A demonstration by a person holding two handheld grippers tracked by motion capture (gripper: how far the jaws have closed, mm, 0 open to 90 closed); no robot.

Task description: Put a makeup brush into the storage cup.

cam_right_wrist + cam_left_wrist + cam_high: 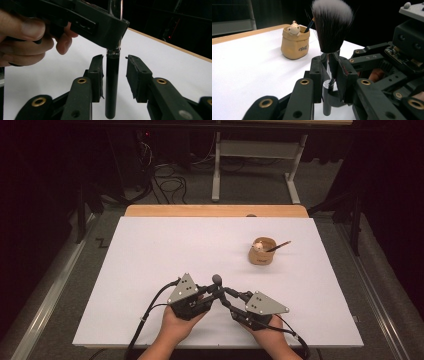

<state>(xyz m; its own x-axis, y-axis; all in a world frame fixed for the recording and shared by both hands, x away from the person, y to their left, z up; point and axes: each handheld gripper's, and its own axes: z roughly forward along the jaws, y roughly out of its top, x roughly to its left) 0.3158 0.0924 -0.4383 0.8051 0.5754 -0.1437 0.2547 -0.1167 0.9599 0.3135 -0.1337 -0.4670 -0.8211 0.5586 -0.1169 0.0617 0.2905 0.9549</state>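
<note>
Black-handled and soft-bristled, one makeup brush (331, 32) stands upright between the two hand-held grippers near the front edge of the table (150, 250), its dark bristles fading to white at the tip. The left hand-held gripper (329, 75) has its jaws clamped on the brush around the metal collar just below the bristles, so the handle hangs down beneath the grip; in the right gripper view the lower handle (111, 87) points down toward the white tabletop. The right hand-held gripper (114, 75) sits around that lower handle with its jaws parted narrowly: the handle lies between the two pads, close against one, with a clear gap to the other. In the high view the two grippers meet tip to tip, the left one (210, 292) and the right one (235, 302), each carrying one grey three-cornered plate and each held by one hand coming in from the bottom. Well apart, toward the far right of the table, stands one tan sack-shaped pot (262, 252) with one small pale animal figure (293, 28) at its rim and one thin pencil-like stick (279, 246) leaning out of it.
</note>
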